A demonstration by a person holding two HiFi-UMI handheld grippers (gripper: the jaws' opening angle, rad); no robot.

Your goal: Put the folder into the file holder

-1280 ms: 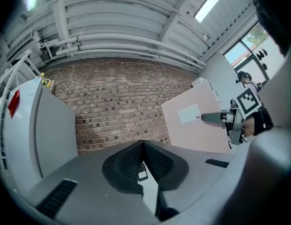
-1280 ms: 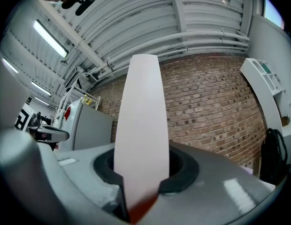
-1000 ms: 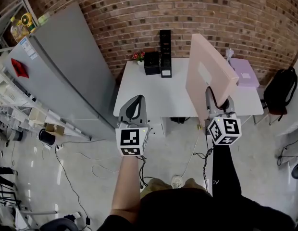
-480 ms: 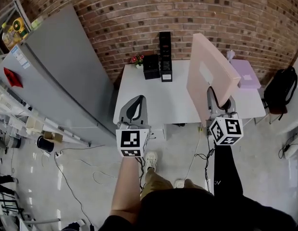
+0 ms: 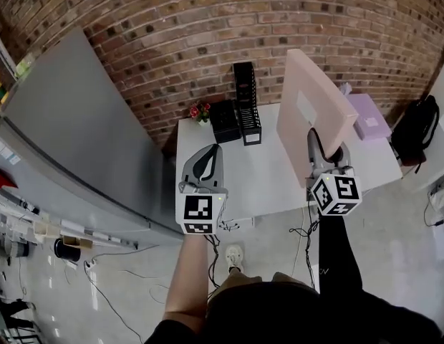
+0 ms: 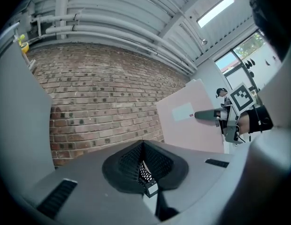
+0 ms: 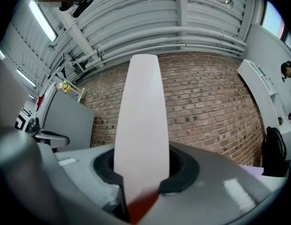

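Carrying is the step in hand: the right tongs [image 5: 326,155] are clamped on the lower edge of the pink folder [image 5: 308,110], which stands upright above the 3 o'clock half of the white bench [image 5: 265,174], seemingly clear of its surface. In the right gripper view the pads press on both faces of the folder, and its narrow edge rises straight up between them. The left tongs [image 5: 205,165] are closed on nothing and hover near the bench's 8 o'clock corner. The black file holder [image 5: 247,99] stands tall at the bench's 12 o'clock edge, by the brick wall. A lower black box [image 5: 225,120] sits just beside it at its 9 o'clock side, and a small pot of red flowers [image 5: 199,111] lies beyond that. The folder is well apart from the holder, which lies at about 10 o'clock from it, so insertion has not begun. By my judgement, the next move calls for swinging the folder toward 10 o'clock. Its thin edge must then be lined up with the holder's opening, and the folder lowered in while the grip stays firm. Which way that opening faces is too small to tell from here. The holder looks narrow and light, so the idle left tongs may be needed to steady it against tipping.
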